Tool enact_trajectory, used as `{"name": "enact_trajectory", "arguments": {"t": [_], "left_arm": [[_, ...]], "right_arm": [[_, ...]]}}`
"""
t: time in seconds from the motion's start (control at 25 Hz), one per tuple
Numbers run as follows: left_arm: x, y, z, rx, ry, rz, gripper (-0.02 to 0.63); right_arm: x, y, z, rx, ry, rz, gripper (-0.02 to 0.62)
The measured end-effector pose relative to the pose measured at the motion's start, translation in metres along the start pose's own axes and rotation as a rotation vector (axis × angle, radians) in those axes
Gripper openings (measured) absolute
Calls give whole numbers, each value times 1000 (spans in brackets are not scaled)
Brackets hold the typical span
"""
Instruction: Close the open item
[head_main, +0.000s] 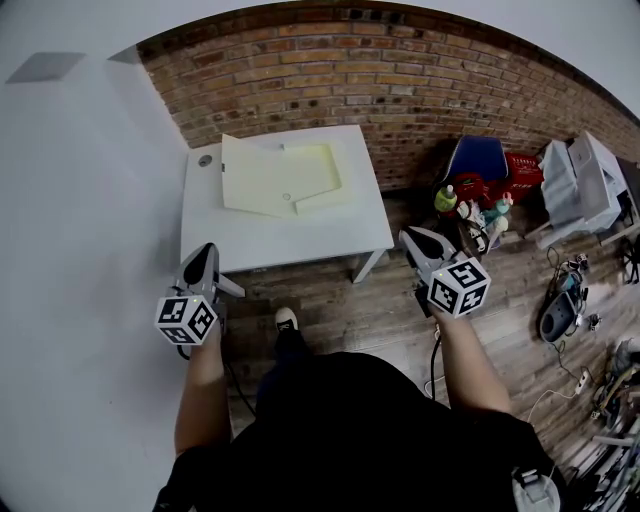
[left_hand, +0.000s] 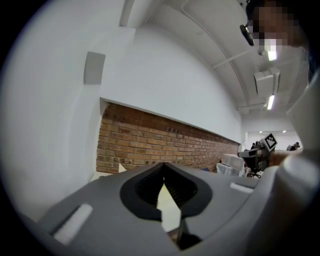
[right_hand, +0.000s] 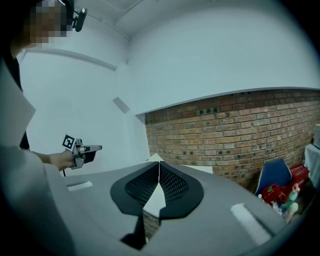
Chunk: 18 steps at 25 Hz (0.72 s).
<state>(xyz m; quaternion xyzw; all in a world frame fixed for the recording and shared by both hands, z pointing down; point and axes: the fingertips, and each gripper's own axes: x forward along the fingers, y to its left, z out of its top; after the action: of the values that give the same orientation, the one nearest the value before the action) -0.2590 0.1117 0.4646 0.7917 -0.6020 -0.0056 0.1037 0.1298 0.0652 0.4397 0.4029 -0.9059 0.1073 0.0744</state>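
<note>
A pale yellow flat box (head_main: 285, 178) lies open on the white table (head_main: 300, 240), with its flap spread out to the left. Both grippers hang in the air in front of the table's near edge, well short of the box. My left gripper (head_main: 207, 250) is at the table's left corner. Its jaws meet at the tips (left_hand: 164, 165) with nothing between them. My right gripper (head_main: 412, 236) is off the table's right corner, also shut and empty (right_hand: 159, 164). Each gripper view catches the other gripper: the right one (left_hand: 257, 152) and the left one (right_hand: 82, 151).
A brick wall (head_main: 400, 80) runs behind the table and a white wall (head_main: 80, 200) stands on the left. On the wood floor to the right are a blue seat (head_main: 478, 156), a red basket (head_main: 515, 170), bottles (head_main: 447, 198), white boxes (head_main: 580, 185) and cables (head_main: 565, 310).
</note>
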Motion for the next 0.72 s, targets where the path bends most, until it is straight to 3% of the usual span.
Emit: {"name": "enact_trajectory", "arguments": {"t": [0.32, 0.72], "left_arm": [[14, 1, -8, -1, 17, -23, 4], [25, 17, -3, -2, 20, -25, 3]], "right_arm": [[4, -5, -8, 12, 7, -22, 8], [22, 1, 0, 59, 21, 28, 5]]}}
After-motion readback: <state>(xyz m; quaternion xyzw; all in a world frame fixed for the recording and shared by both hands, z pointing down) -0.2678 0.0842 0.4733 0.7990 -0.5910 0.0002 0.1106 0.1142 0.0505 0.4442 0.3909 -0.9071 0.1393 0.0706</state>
